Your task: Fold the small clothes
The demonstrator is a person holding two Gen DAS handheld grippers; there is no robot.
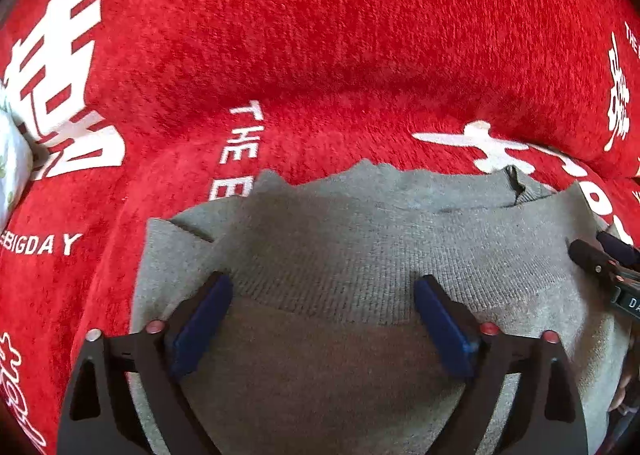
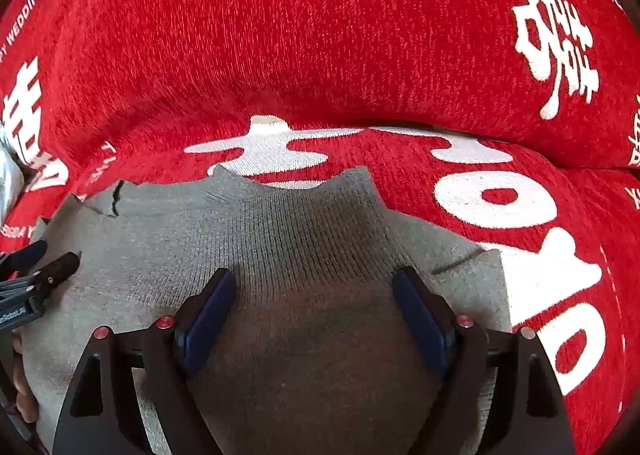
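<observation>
A grey knit garment (image 1: 360,239) lies flat on a red sofa cover; it also shows in the right wrist view (image 2: 288,231). Its ribbed band runs across under both grippers. My left gripper (image 1: 324,287) is open, its blue pads (image 1: 204,323) spread just above the garment's left part. My right gripper (image 2: 314,281) is open over the garment's right part, with its blue pads (image 2: 420,319) apart. The right gripper's tip shows at the right edge of the left wrist view (image 1: 600,267). The left gripper's tip shows at the left edge of the right wrist view (image 2: 44,271).
The red sofa cover (image 1: 320,35) with white lettering fills both views, and its backrest cushion (image 2: 300,35) rises just behind the garment. A white patterned cloth (image 1: 10,159) lies at the far left.
</observation>
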